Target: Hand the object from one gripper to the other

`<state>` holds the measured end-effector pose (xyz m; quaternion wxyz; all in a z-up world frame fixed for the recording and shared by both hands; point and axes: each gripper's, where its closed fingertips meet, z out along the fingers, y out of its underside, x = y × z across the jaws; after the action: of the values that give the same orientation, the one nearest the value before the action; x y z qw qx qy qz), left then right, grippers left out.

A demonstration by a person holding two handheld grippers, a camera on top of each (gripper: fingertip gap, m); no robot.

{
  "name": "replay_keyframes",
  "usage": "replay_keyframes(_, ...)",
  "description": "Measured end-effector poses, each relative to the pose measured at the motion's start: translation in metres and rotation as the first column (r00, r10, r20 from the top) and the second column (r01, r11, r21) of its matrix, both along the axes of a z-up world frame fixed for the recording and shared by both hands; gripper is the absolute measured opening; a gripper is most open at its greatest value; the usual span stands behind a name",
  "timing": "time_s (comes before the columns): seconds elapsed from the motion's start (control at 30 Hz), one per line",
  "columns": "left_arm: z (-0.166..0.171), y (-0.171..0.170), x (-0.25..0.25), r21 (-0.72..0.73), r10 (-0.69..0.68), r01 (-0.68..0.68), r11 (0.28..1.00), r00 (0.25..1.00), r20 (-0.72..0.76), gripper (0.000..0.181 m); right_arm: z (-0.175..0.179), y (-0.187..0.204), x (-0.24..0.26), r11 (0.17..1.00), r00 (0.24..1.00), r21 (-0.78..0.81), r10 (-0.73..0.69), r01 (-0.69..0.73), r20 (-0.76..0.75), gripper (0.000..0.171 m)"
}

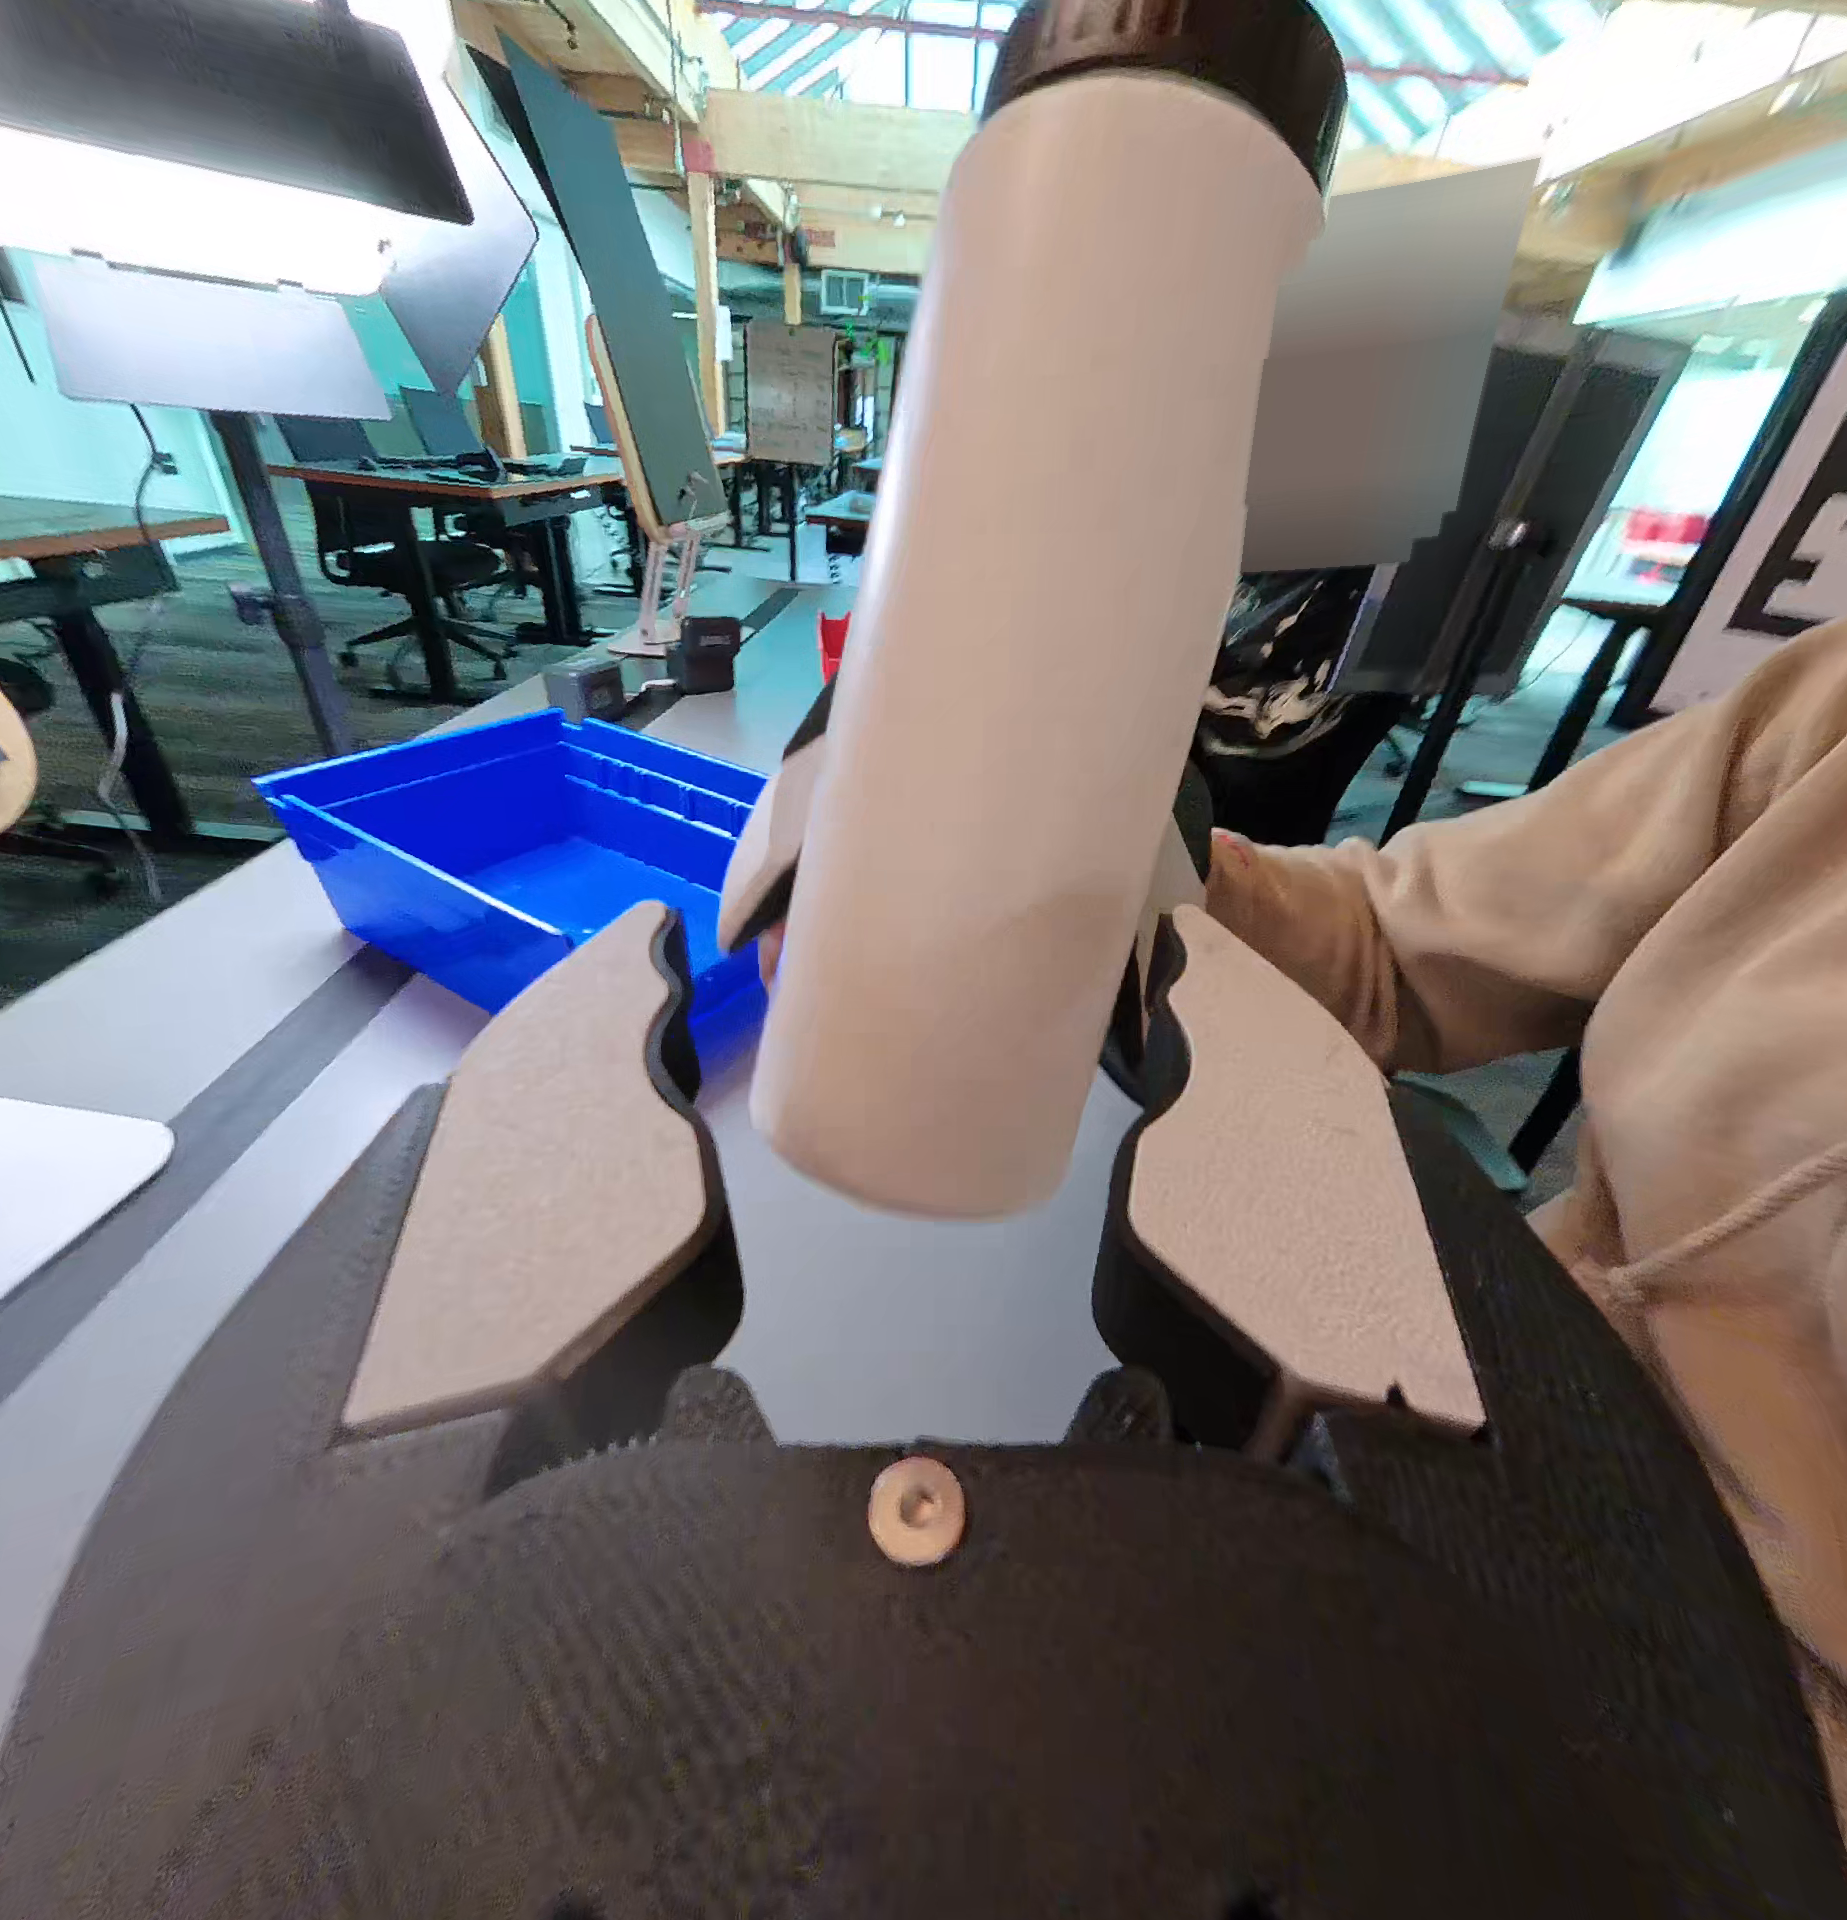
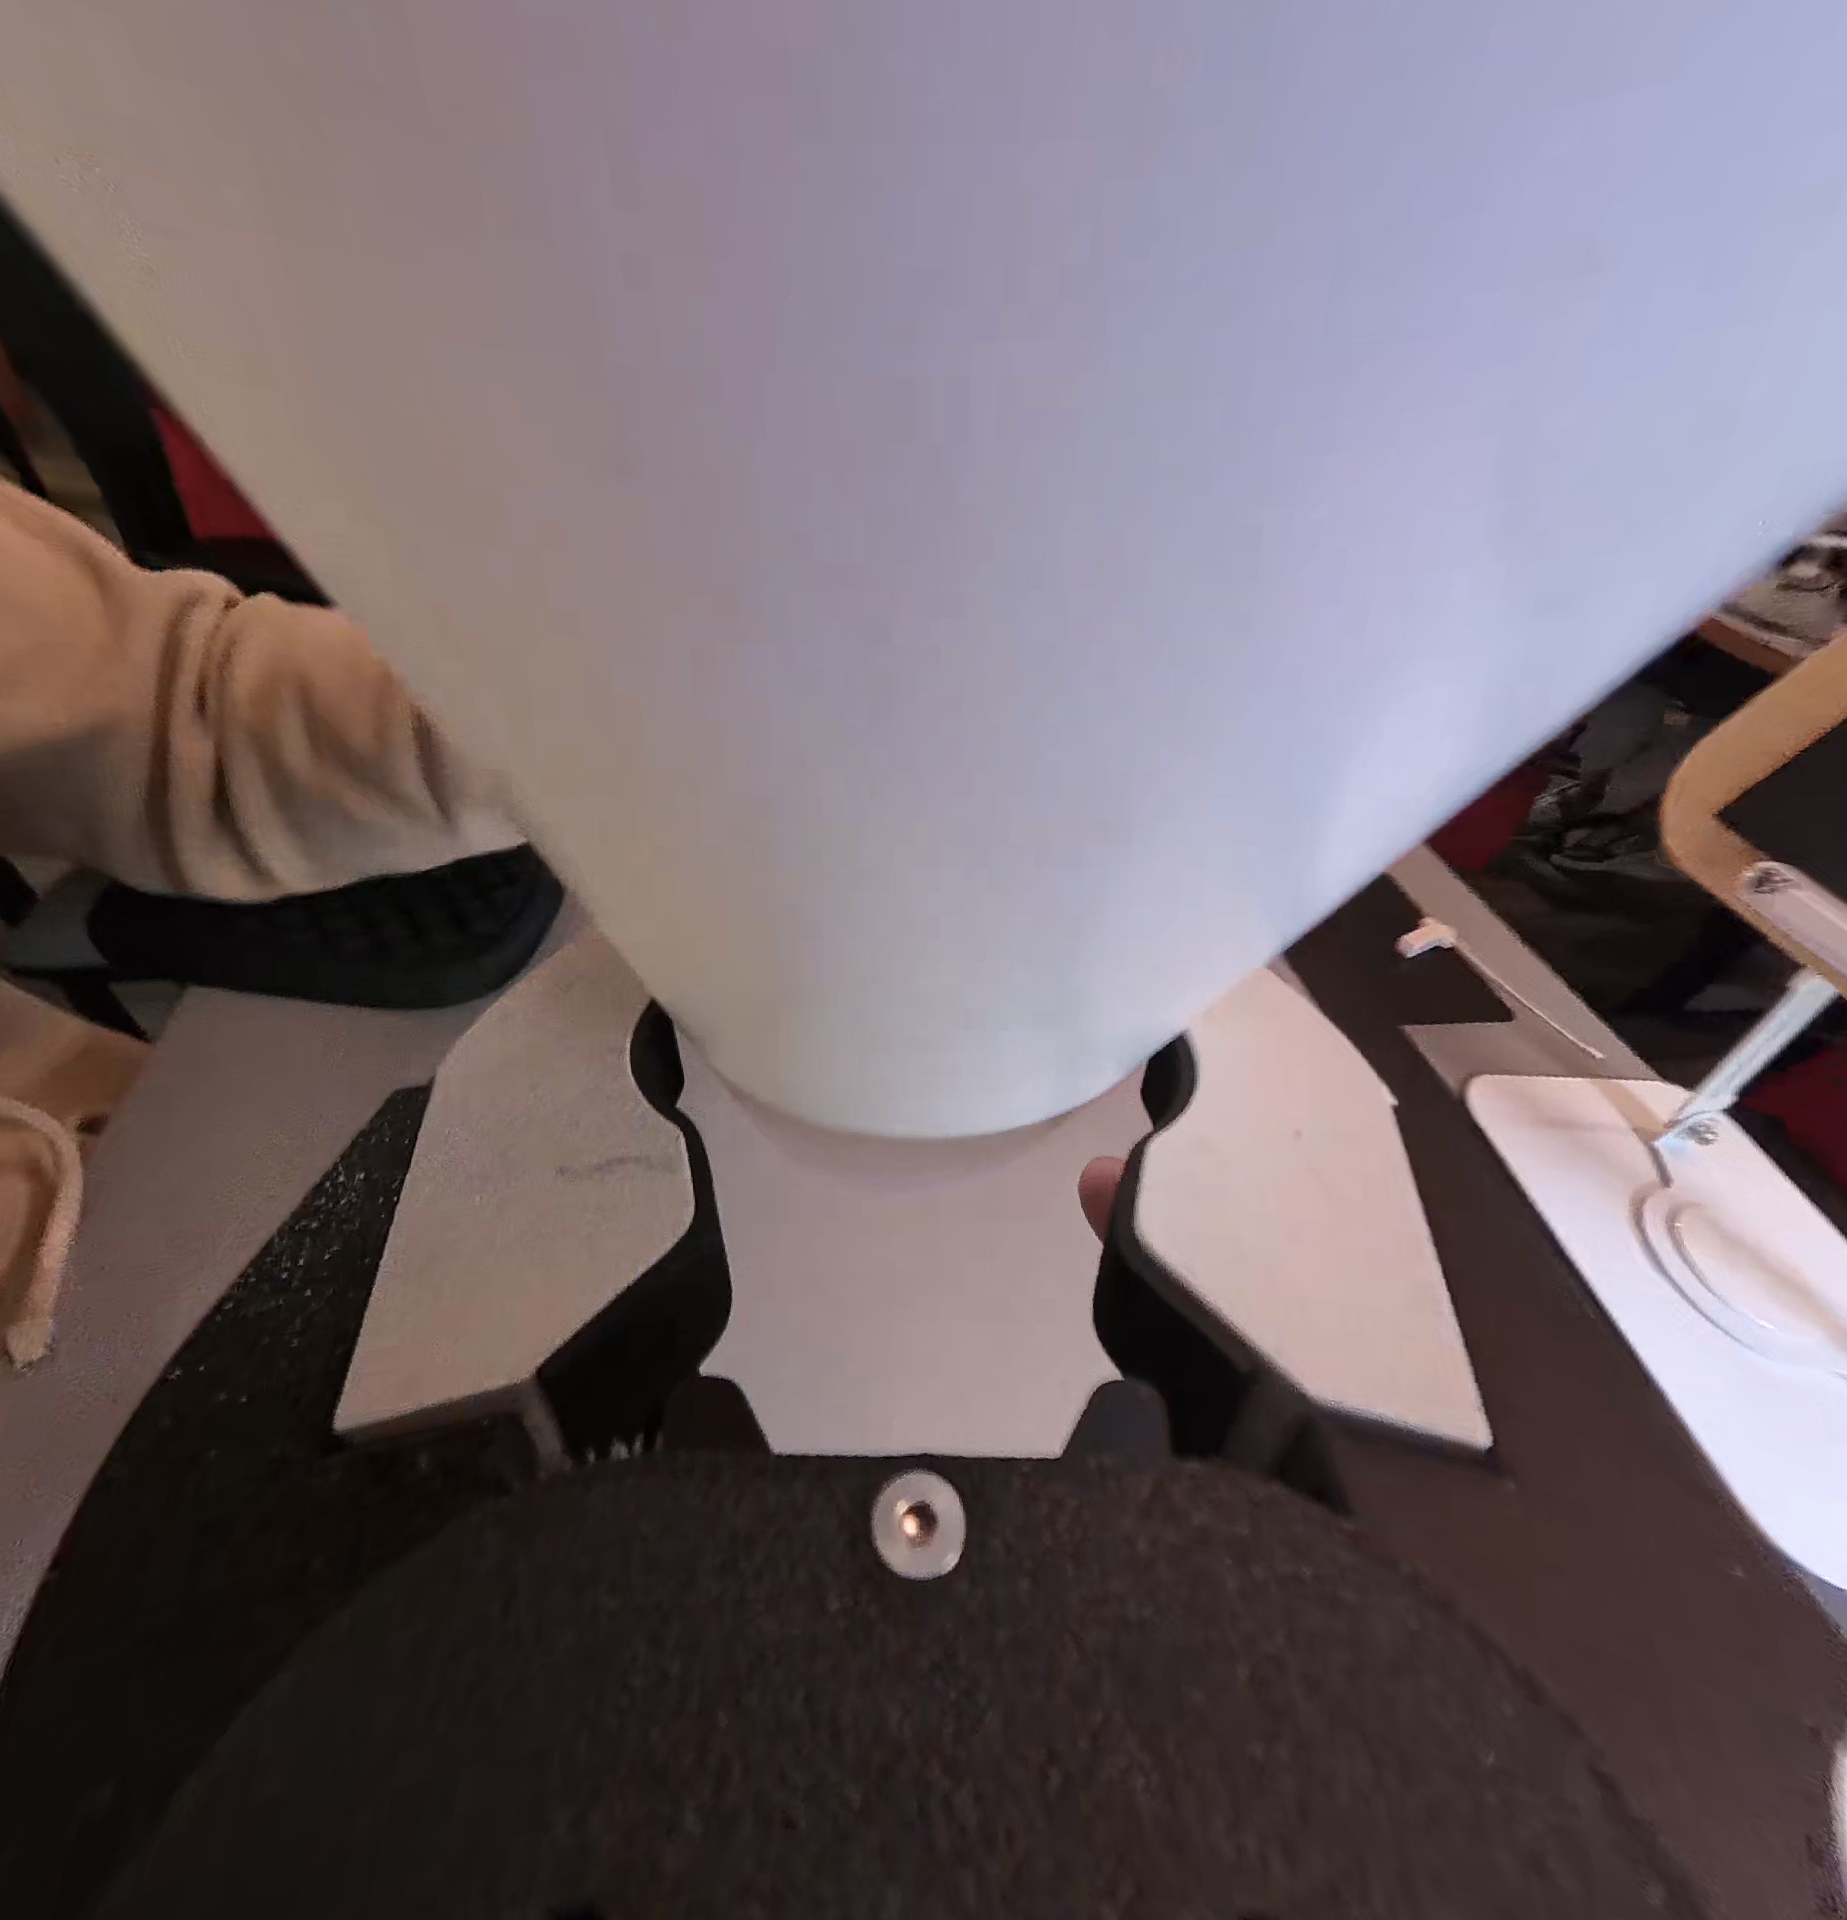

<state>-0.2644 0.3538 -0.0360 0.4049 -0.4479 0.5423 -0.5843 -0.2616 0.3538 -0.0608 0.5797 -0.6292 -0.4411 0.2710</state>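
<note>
A: Where is the bottle (image 1: 1012, 665)?
B: Off the table (image 1: 171, 1039), tilted, its black cap (image 1: 1168, 62) uppermost and its base lowest. It is white and cylindrical. In the left wrist view its lower end sits between the fingers of the left gripper (image 1: 924, 940).

A: State of the left gripper?
B: Fingers spread wide. A gap shows between each finger and the bottle wall, so no contact is seen.

A: And the right gripper (image 2: 914, 1039)?
B: In its own view the bottle (image 2: 950, 520) fills most of the frame, with the rounded body wedged between both fingertips. The fingers are clamped on the bottle. In the left wrist view this gripper (image 1: 960, 883) appears behind the bottle, one pale finger (image 1: 763, 862) against its side.

A: Surroundings?
B: A blue bin (image 1: 514, 862) stands on the table beyond the left gripper, behind and to the left of the bottle. A beige sleeve (image 1: 1584, 894) enters from the right. A white plate (image 2: 1667, 1288) lies at the right of the right wrist view.
</note>
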Motion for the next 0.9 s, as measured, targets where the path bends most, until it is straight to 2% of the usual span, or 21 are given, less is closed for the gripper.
replay_keyframes(0.07,-0.003,-0.008,0.004,0.067,0.015,-0.012,0.998,0.999,-0.039,0.086,-0.013,-0.002,-0.009,0.999,0.998,-0.038,0.019,-0.017,0.053,0.088)
replay_keyframes(0.17,-0.028,-0.026,0.018,0.168,0.02,0.012,0.986,0.982,-0.186,0.093,-0.037,-0.002,-0.018,0.997,0.984,-0.075,0.022,-0.009,0.174,0.088)
replay_keyframes(0.27,-0.041,-0.024,0.029,0.228,0.076,-0.03,0.973,0.978,-0.196,0.094,-0.053,-0.001,-0.02,0.994,0.965,-0.105,0.004,0.024,0.261,0.088)
replay_keyframes(0.37,-0.032,-0.018,0.029,0.203,0.096,-0.064,0.977,0.983,-0.156,0.09,-0.044,0.004,-0.017,0.994,0.976,-0.099,-0.026,0.048,0.216,0.089)
replay_keyframes(0.5,-0.02,-0.005,0.019,0.133,0.104,-0.089,0.987,0.988,-0.113,0.089,-0.018,0.0,0.0,0.997,0.994,-0.069,-0.011,0.019,0.113,0.08)
replay_keyframes(0.63,-0.037,-0.003,0.019,0.155,0.105,-0.073,0.985,0.973,-0.204,0.089,0.023,-0.007,0.018,1.0,0.998,-0.016,-0.011,0.01,-0.057,0.08)
replay_keyframes(0.7,-0.053,-0.016,0.029,0.165,0.066,-0.021,0.986,0.96,-0.271,0.089,0.023,-0.01,0.008,1.0,0.999,0.002,-0.005,0.005,-0.049,0.082)
replay_keyframes(0.8,-0.074,-0.025,0.038,0.216,0.063,0.012,0.976,0.938,-0.339,0.088,0.002,-0.008,-0.013,1.0,1.0,0.006,0.007,-0.007,0.015,0.089)
replay_keyframes(0.9,-0.07,-0.024,0.033,0.177,0.027,0.031,0.984,0.948,-0.316,0.083,0.001,-0.008,-0.011,0.999,0.999,-0.022,0.033,-0.033,0.003,0.087)
